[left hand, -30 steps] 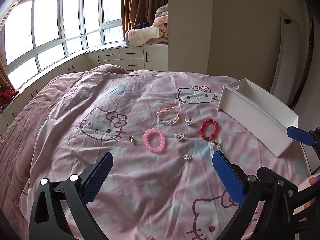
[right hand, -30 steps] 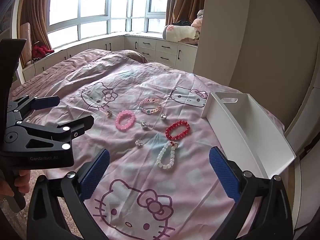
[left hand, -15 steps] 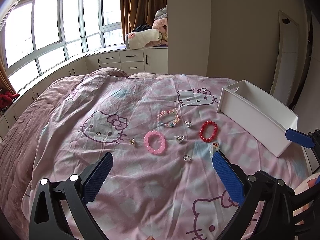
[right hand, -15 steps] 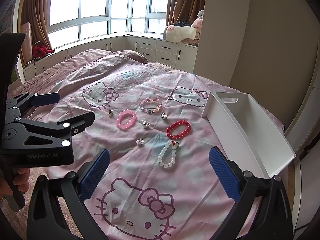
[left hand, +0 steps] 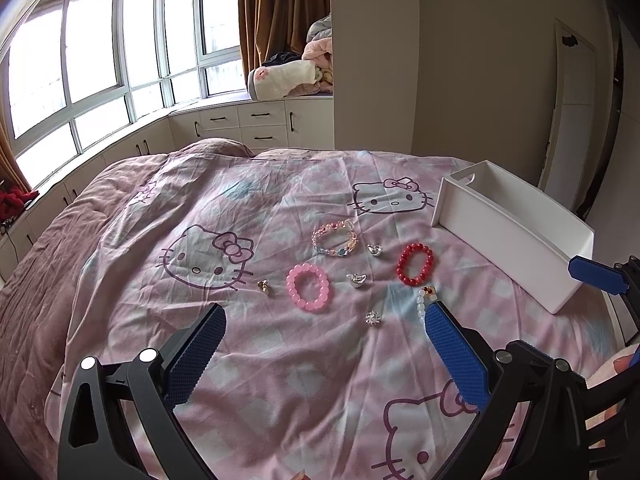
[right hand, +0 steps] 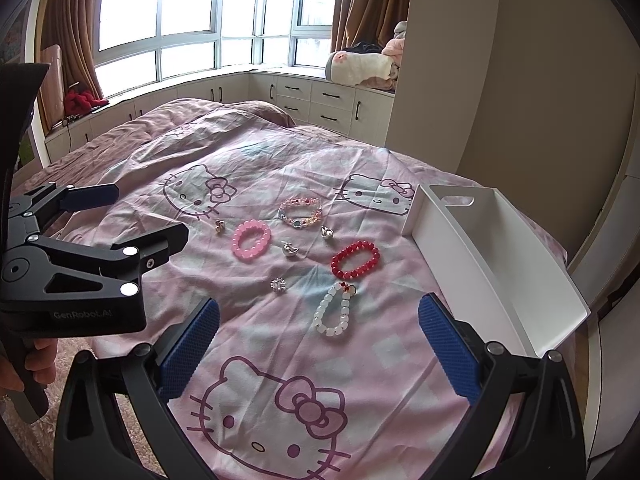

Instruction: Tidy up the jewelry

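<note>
Lower edge, right wrist view: right gripper [right hand: 318,340], blue ribbed pads spread wide, nothing between them, poised over the bedspread as if lining up a first pick.
Left edge, same view: left gripper [right hand: 132,216], black-framed, jaws likewise parted and empty.
Lower centre: white translucent bead bracelet with a small red charm [right hand: 334,310], nearest the right gripper (the likely first target, in my judgement).
Centre: small silver flower-shaped ring [right hand: 277,284]; red glossy bead bracelet [right hand: 355,260]; silver crescent charm [right hand: 290,249]; pink round-bead bracelet [right hand: 251,239]; silver heart charm [right hand: 327,233]; small gold-toned ring [right hand: 219,227]; pastel multicoloured bead bracelet [right hand: 301,211].
All lie apart on the pink cartoon-cat quilt [right hand: 280,360], spaced so each can be gripped singly.
Right of centre: long white plastic organiser tray [right hand: 556,276], open-topped, nothing seen inside, just beside the jewellery for short carries.
</note>
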`<state>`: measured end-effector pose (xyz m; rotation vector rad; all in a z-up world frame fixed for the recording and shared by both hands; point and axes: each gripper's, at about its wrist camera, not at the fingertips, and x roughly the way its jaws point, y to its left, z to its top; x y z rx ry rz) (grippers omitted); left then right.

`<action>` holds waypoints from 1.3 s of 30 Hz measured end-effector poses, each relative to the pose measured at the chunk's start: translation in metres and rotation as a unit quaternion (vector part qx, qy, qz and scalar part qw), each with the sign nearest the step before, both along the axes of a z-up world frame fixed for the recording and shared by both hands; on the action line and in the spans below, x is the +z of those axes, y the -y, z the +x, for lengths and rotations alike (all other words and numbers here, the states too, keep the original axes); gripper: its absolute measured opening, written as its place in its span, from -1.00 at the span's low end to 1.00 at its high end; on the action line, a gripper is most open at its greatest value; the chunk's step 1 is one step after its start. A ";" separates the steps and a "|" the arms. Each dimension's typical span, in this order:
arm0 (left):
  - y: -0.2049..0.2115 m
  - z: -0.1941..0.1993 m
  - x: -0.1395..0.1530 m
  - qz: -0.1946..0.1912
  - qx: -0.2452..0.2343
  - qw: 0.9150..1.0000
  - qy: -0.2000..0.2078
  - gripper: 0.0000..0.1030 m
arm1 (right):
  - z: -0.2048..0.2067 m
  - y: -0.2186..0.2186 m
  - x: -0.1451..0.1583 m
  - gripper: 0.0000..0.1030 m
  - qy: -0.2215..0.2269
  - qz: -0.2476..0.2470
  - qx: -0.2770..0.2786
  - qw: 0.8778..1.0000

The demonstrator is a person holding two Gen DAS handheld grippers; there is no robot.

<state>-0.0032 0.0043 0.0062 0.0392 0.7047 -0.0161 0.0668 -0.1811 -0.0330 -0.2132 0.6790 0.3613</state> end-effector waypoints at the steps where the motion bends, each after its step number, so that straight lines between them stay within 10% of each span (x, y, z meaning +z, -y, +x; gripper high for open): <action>1: 0.000 0.000 0.000 -0.001 0.000 1.000 0.000 0.96 | 0.000 0.000 0.000 0.91 0.000 -0.001 0.000 1.000; 39: 0.010 -0.003 0.003 0.004 -0.014 1.000 0.000 0.96 | 0.002 0.002 -0.001 0.91 0.000 -0.004 -0.001 1.000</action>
